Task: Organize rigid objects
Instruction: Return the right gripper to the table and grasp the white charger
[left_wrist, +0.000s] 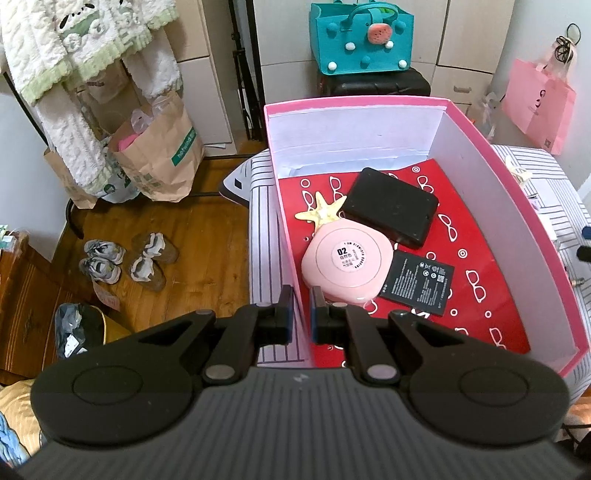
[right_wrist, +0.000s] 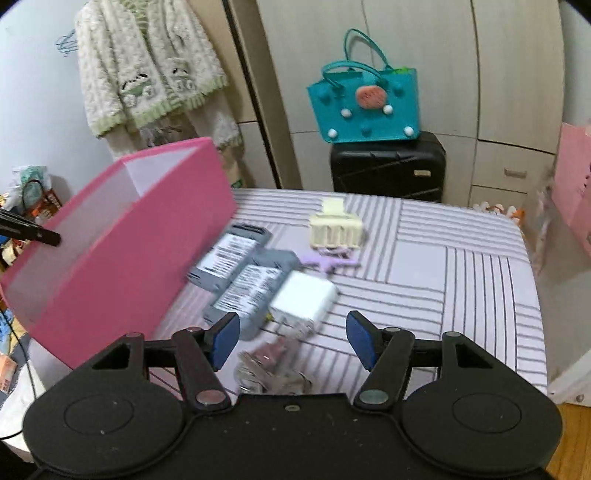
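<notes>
A pink box (left_wrist: 509, 192) with a red patterned floor holds a pink round compact (left_wrist: 345, 264), a yellow starfish (left_wrist: 321, 212), a black case (left_wrist: 391, 206) and a flat black battery (left_wrist: 417, 284). My left gripper (left_wrist: 300, 314) is shut on the box's near left wall. My right gripper (right_wrist: 293, 341) is open and empty above the striped table (right_wrist: 461, 258). Before it lie a white charger (right_wrist: 304, 301), two grey batteries (right_wrist: 236, 266), a cream hair claw (right_wrist: 334, 227), a purple clip (right_wrist: 332, 263) and a blurred bunch of keys (right_wrist: 273, 373). The box (right_wrist: 122, 236) stands at its left.
A teal felt bag (right_wrist: 365, 107) sits on a black suitcase (right_wrist: 388, 170) behind the table. Pink bags (left_wrist: 539, 99) hang at the right. Paper bags (left_wrist: 155, 155), shoes (left_wrist: 125, 260) and hanging clothes (left_wrist: 85, 40) are on the left over the wooden floor.
</notes>
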